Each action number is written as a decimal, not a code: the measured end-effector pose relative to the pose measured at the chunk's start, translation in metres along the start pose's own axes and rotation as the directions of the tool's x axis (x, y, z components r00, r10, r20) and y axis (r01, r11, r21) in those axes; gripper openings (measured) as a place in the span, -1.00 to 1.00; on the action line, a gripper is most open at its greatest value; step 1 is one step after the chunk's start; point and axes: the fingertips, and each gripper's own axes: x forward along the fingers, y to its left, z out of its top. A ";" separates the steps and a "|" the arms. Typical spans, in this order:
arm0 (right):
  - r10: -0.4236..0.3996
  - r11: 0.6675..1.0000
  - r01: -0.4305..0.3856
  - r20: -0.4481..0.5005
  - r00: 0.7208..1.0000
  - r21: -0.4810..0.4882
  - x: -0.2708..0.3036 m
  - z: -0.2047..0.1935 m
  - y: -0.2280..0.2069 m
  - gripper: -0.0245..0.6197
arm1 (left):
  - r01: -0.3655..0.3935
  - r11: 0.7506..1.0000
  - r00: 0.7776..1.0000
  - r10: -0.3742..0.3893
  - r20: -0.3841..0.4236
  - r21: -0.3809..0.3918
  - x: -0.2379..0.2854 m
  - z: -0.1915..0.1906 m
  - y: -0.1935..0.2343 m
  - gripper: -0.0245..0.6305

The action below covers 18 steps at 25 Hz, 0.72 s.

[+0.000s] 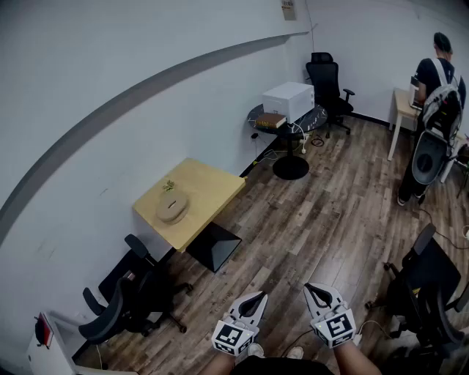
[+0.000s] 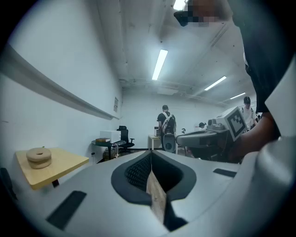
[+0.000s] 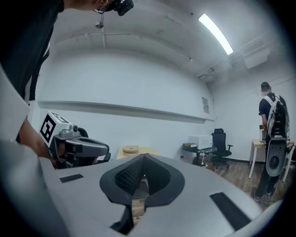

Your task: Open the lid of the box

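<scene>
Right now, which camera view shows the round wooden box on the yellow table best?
The left gripper view: the box sits side-on and largest there, its stacked shape visible. The head view shows the box from above as a pale disc; the right gripper view shows only a small, distant sliver.

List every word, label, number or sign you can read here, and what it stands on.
No text can be read.
Wall notice: too small and blurred to read.
Marker cubes on the left tongs and right tongs: black-and-white square patterns, no letters or digits.
</scene>
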 end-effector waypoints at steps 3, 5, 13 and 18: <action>-0.013 1.000 0.013 0.002 1.000 -0.009 0.001 0.005 -0.007 -0.87 | -0.005 1.000 1.000 0.005 0.008 0.002 0.002 0.002 0.000 -0.86; -0.018 1.000 0.018 -0.001 1.000 -0.021 0.000 0.008 -0.011 -0.87 | -0.013 1.000 1.000 0.014 0.014 -0.008 0.004 0.003 -0.001 -0.86; 0.094 0.996 -0.094 0.073 0.993 -0.008 0.025 0.018 -0.003 -0.86 | 0.001 0.998 1.000 0.001 0.030 -0.064 0.010 -0.001 0.020 -0.86; 0.054 0.998 -0.053 0.064 0.996 -0.023 0.064 0.020 -0.029 -0.86 | -0.025 0.997 0.998 0.029 0.053 -0.077 0.034 0.004 0.062 -0.86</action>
